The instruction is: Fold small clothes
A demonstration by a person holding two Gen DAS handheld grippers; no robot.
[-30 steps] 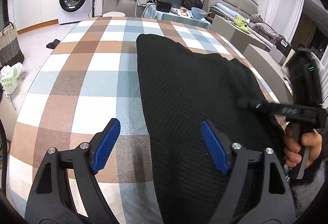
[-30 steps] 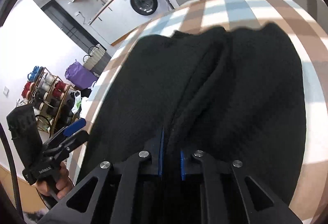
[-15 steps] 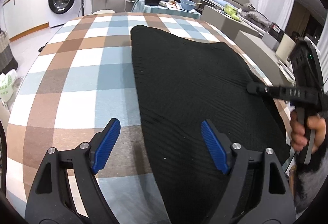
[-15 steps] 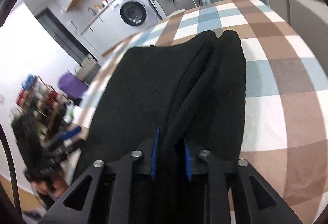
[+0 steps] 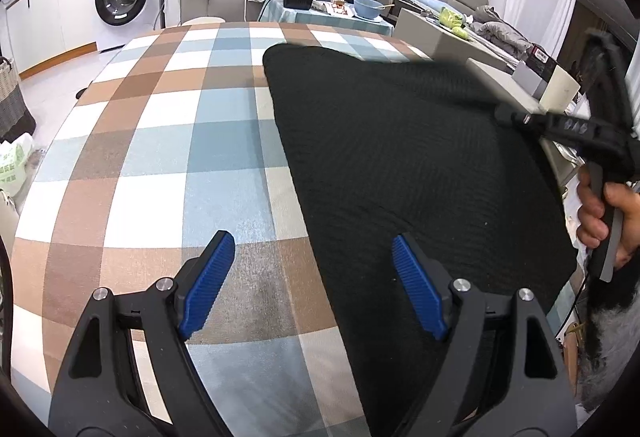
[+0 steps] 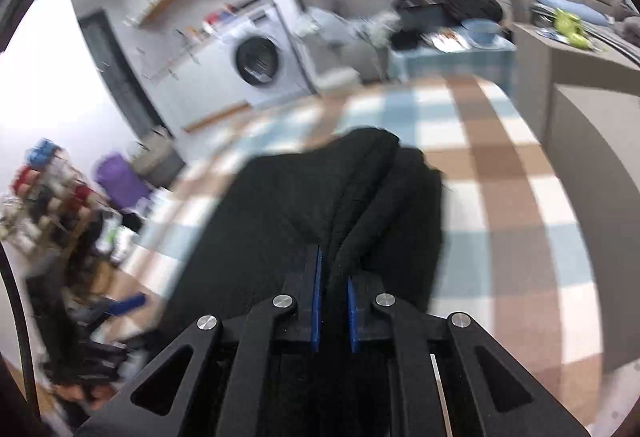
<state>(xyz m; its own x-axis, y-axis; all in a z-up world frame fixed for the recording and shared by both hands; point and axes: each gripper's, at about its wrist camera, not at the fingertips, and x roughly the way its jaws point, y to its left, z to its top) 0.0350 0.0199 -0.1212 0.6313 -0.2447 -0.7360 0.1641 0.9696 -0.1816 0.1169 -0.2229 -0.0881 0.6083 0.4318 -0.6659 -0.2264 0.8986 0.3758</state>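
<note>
The right gripper is clenched on a bunched edge of the black sweater, centre-right on the checked table; the left gripper hangs released, so the lifted knit could slip or fold crooked

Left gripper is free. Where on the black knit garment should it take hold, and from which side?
Judging by the left wrist view, take the black knit garment by its flat left edge, coming in low from the bare checked tablecloth. The open left gripper already straddles that edge.
</note>
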